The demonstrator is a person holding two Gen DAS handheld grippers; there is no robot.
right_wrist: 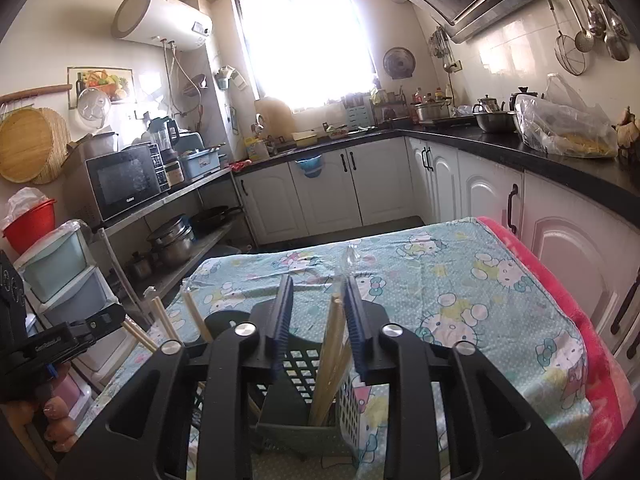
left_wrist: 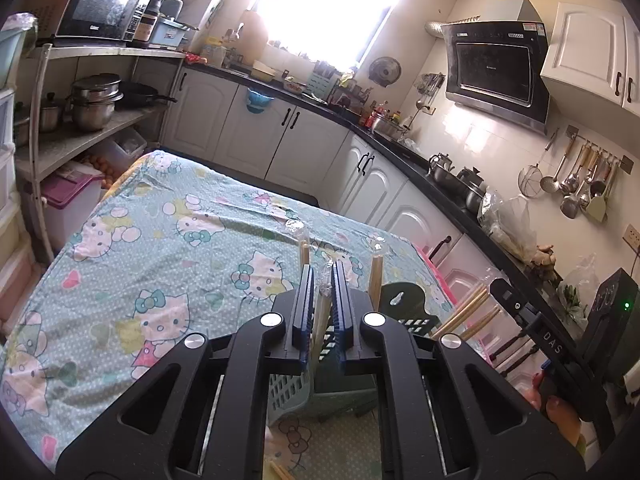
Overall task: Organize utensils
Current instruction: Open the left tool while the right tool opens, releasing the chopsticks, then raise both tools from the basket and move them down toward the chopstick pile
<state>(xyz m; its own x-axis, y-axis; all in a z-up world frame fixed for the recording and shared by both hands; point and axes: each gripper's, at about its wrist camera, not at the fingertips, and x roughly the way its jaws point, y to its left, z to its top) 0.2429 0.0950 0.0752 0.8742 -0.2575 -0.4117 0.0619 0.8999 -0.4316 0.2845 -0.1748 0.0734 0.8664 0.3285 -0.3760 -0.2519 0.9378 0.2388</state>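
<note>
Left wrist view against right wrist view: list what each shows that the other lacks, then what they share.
Only the left wrist view shows the left tongs, nearly shut around wrapped chopsticks, and the white wall cupboard.

Only the right wrist view shows the right tongs, open with chopsticks between them, the water heater and the red bucket.

Both show the slotted utensil basket, the cartoon-cat tablecloth, the microwave and the window.
</note>
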